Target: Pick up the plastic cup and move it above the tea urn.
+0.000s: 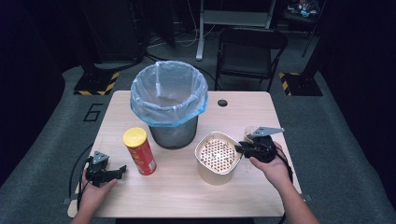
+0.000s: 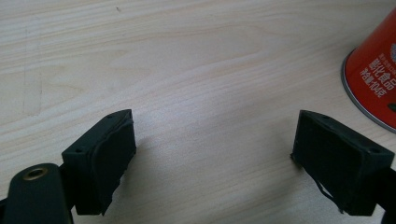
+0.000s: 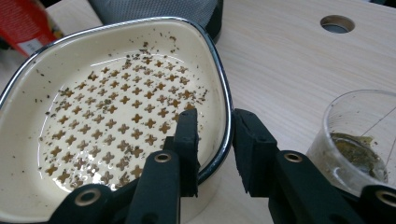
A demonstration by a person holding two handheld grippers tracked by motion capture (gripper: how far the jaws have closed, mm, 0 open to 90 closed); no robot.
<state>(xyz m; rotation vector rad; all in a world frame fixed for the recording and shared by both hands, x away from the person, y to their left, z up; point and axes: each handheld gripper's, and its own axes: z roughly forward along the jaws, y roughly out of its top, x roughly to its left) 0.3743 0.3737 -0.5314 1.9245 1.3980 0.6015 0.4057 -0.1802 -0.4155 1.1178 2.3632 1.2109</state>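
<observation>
A cream container (image 1: 212, 176) with a metal rim (image 3: 116, 25) stands right of the table's middle. Inside it lies a strainer plate with cross-shaped holes, dotted with dark specks. My right gripper (image 1: 239, 148) (image 3: 215, 135) is shut on its right rim, one jaw inside the wall and one outside. A clear cup (image 1: 250, 132) (image 3: 359, 135) with wet greenish dregs stands just beyond that gripper. My left gripper (image 1: 122, 171) (image 2: 215, 144) rests open at the table's near left, with bare wood between its jaws. A red can (image 1: 139, 151) (image 2: 373, 79) with a yellow lid stands upright close to its right.
A mesh bin (image 1: 169, 105) lined with a blue bag stands at the back middle of the table, just behind the container and the can. A cable hole (image 1: 222, 102) (image 3: 337, 23) lies at the back right. A black chair (image 1: 250, 51) stands beyond the far edge.
</observation>
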